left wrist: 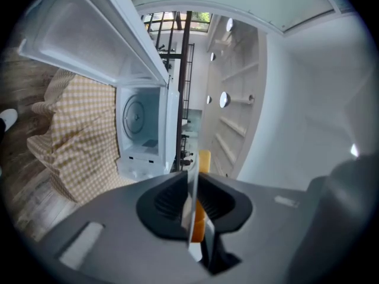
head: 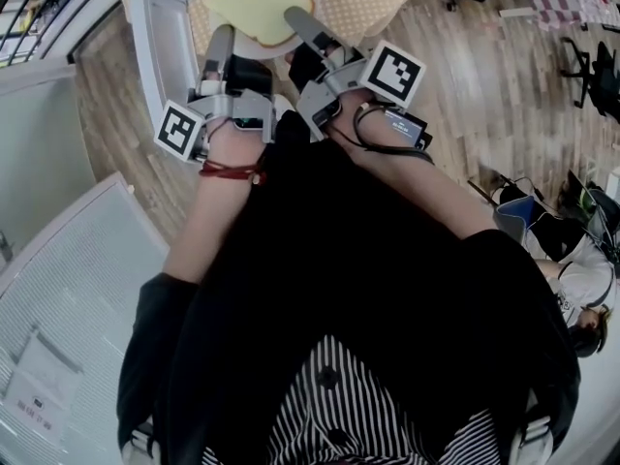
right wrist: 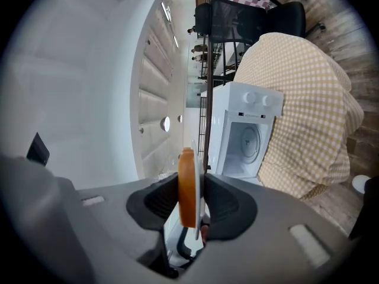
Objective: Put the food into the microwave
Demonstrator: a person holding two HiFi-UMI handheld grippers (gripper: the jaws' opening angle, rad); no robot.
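Microwave: white, on the checked-cloth worktop; door wide open, cavity bare, some way ahead of me.
Plate: I hold it by opposite rims, with the jaws of the left gripper and right gripper both clenched on it.
Bread slice: loose on the plate, outside the oven.
Risk: if my hands go uneven, the plate tilts and the slice slides off; the rim could strike the cavity frame.
Room: the mouth looks tight for two grippers, and the door edge crowds one side.

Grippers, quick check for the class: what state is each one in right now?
Left gripper: closed on the plate rim.
Right gripper: closed on the same plate and the toast edge.
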